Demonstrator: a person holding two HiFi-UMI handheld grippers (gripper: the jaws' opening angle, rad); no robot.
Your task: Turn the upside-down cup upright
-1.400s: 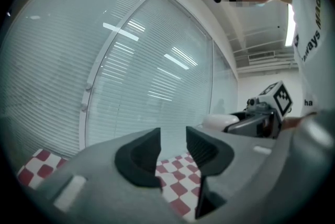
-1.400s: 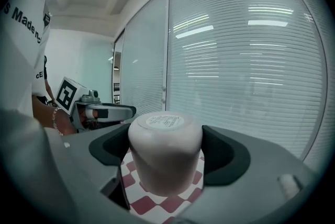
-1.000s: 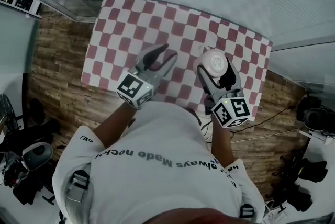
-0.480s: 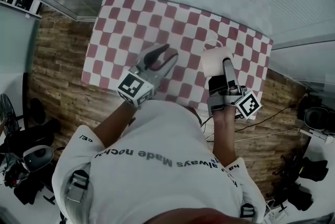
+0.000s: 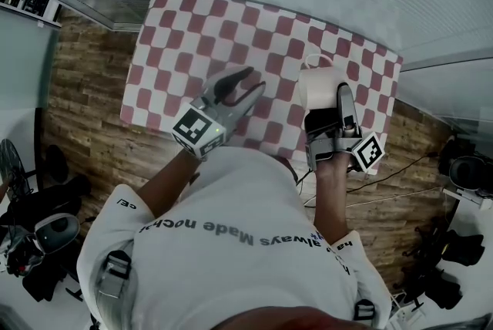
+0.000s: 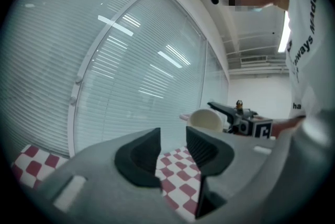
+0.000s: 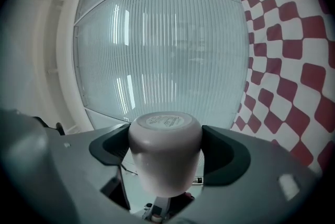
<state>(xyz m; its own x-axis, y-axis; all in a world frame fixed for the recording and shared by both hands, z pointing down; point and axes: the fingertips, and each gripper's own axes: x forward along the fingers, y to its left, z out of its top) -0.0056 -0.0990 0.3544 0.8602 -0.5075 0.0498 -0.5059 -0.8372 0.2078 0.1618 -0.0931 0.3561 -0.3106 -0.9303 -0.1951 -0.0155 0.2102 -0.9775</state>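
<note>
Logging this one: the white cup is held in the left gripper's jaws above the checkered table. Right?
Not quite. It is the right gripper that holds the white cup above the checkered table. The right gripper view shows its jaws closed on it. The left gripper holds nothing.

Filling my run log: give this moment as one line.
right gripper: shut on cup | cup: tilted | left gripper: open, empty

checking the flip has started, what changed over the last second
The right gripper rolled onto its side, still clamped on the cup, so the cup went from bottom-up to tipped roughly sideways. The left gripper stayed open and empty above the table.
</note>
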